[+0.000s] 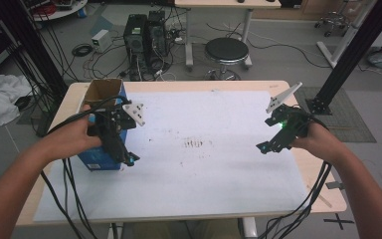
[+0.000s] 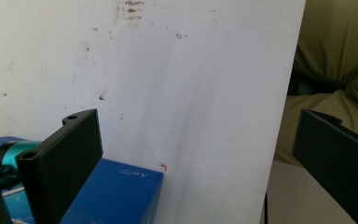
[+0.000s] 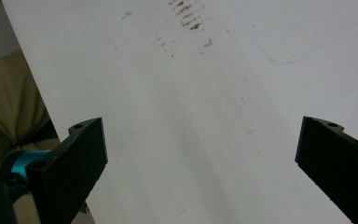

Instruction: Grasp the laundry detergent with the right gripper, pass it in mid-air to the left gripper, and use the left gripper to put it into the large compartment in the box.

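Note:
A tall blue box (image 1: pixel 99 160) with an open brown cardboard top stands at the left of the white sheet (image 1: pixel 209 169) that covers the table. My left gripper (image 1: pixel 131 159) hangs at the box's front right corner, pointing down and toward the person. In the left gripper view its jaws (image 2: pixel 193 122) stand wide apart, with a corner of the blue box (image 2: pixel 116 196) below the left jaw and nothing between them. My right gripper (image 1: pixel 262 147) hovers over the sheet's right side. In its own view the right gripper (image 3: pixel 203 124) is open over bare sheet.
Brown smudges (image 1: pixel 195 144) mark the sheet's middle. The wooden table edge (image 1: pixel 323 199) frames the sheet. Cables trail from both grippers over the front edge. Behind the table stand a black stool (image 1: pixel 226 51), computer towers (image 1: pixel 144 35) and black frame posts (image 1: pixel 350 55).

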`<state>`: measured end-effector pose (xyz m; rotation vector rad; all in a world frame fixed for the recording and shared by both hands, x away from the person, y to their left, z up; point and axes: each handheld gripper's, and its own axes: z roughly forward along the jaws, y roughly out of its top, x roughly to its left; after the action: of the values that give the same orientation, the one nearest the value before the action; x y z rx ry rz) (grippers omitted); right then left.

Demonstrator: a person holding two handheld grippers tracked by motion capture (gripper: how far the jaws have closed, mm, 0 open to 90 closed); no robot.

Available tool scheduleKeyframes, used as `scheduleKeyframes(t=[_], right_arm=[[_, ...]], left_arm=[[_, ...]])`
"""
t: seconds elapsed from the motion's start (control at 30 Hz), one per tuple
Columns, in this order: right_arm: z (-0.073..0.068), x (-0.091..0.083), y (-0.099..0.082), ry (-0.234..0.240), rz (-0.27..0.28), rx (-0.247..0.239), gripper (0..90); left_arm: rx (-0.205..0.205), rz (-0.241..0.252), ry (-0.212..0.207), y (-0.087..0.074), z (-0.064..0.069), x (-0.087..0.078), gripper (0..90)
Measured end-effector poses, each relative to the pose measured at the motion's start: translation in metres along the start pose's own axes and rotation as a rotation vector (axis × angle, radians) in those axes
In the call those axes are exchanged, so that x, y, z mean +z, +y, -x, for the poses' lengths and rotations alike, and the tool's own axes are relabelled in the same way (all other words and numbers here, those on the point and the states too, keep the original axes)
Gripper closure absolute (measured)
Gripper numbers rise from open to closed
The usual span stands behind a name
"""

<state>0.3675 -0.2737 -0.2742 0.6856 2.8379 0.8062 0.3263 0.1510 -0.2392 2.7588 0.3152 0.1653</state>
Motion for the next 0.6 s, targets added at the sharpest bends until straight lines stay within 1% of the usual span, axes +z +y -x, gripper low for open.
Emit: scheduleKeyframes(t=[0.07,0.1,0.2,0.23,0.33,0.43,0.6], right_arm=[[0.004,0.000,0.006,-0.004,0.005,0.006,1.1],[0.006,-0.001,0.008,-0.005,0.003,0.006,1.1],[0.012,0.000,0.018,-0.007,-0.007,0.006,1.1],[0.014,0.000,0.021,-0.010,-0.008,0.011,1.1],[0.020,-0.002,0.030,-0.018,-0.016,0.010,1.1],[0.024,-0.003,0.035,-0.022,-0.013,0.013,1.1],[0.029,-0.001,0.037,-0.024,-0.020,0.019,1.1]], left_arm=[[0.008,-0.010,-0.014,0.002,0.001,0.003,1.6],[0.005,-0.012,-0.022,0.003,0.001,0.005,1.6],[0.009,-0.031,-0.020,0.007,0.001,0.011,1.6],[0.007,-0.032,-0.030,0.008,0.001,0.013,1.6],[0.011,-0.030,-0.040,0.011,0.001,0.019,1.6],[0.033,-0.030,-0.054,0.014,0.002,0.024,1.6],[0.040,-0.036,-0.063,0.016,0.003,0.030,1.6]])
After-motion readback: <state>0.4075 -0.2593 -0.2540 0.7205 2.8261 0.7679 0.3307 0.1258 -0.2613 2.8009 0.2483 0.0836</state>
